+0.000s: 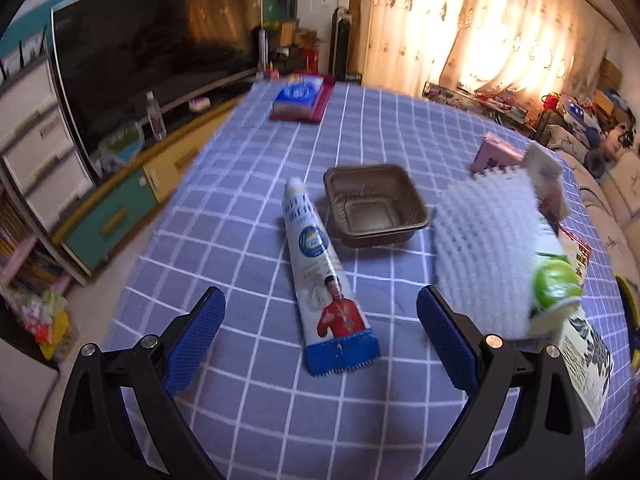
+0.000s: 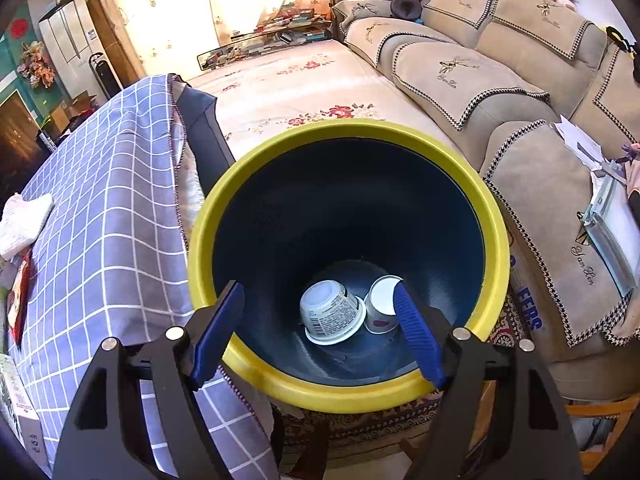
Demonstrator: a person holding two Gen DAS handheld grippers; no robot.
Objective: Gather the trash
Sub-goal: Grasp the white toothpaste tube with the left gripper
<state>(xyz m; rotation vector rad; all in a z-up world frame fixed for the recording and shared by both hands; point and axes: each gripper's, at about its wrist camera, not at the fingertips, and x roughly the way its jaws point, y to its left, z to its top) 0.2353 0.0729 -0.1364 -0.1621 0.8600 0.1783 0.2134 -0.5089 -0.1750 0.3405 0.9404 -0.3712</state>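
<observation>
Toothpaste tube lies flat on the checked tablecloth, between and just ahead of the left gripper, whose jaws stand wide apart and empty; its long axis runs away from them, crimped blue end nearest. Right gripper, jaws likewise apart and empty, hangs over the yellow-rimmed bin holding two cups.

The right gripper hangs wide apart over a yellow-rimmed bin holding two cups.
</observation>
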